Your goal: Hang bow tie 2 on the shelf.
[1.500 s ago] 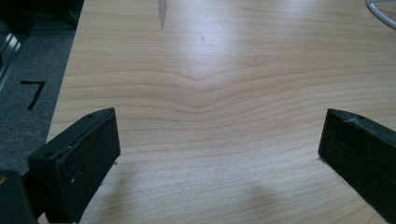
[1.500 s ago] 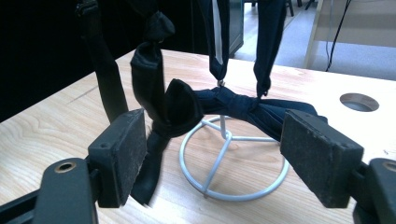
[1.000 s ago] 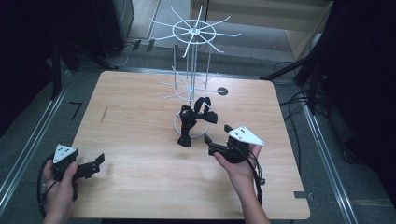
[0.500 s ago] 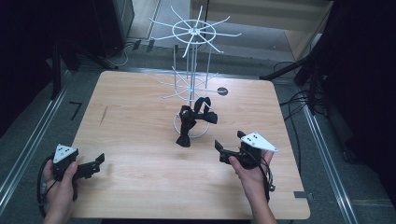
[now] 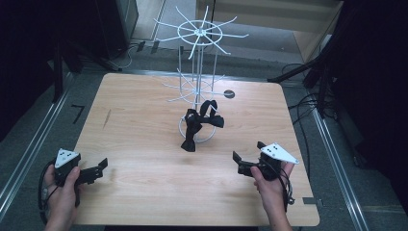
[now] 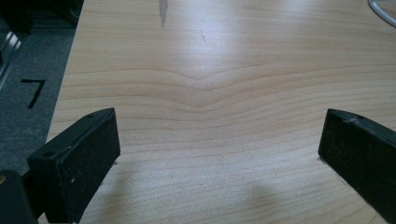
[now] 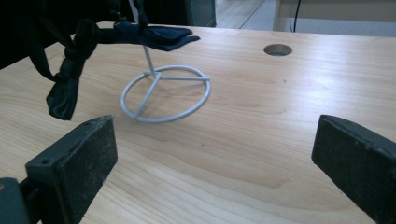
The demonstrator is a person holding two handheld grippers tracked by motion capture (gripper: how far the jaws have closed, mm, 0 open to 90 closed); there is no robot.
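A white wire rack (image 5: 198, 34) stands at the middle of the wooden table (image 5: 139, 115). Black bow ties (image 5: 199, 122) hang from its lower arms above its ring base (image 7: 166, 93); one dangling bow tie (image 7: 67, 74) is at the left of the right gripper view. My right gripper (image 5: 248, 151) is near the front right, a little way from the rack and pointing toward it. It is open, its jaws have just been opening, and only bare wood lies between them (image 7: 215, 158). My left gripper (image 5: 98, 168) rests at the front left, open over bare wood (image 6: 219, 154).
A round cable hole (image 5: 229, 94) sits in the table behind the rack on the right. Metal rails (image 5: 29, 149) run along both sides of the table. Dark floor with cables (image 5: 308, 103) surrounds it.
My right gripper has drawn back from the bow ties toward the front right of the table, and its jaws stand wider. The left gripper has kept still.
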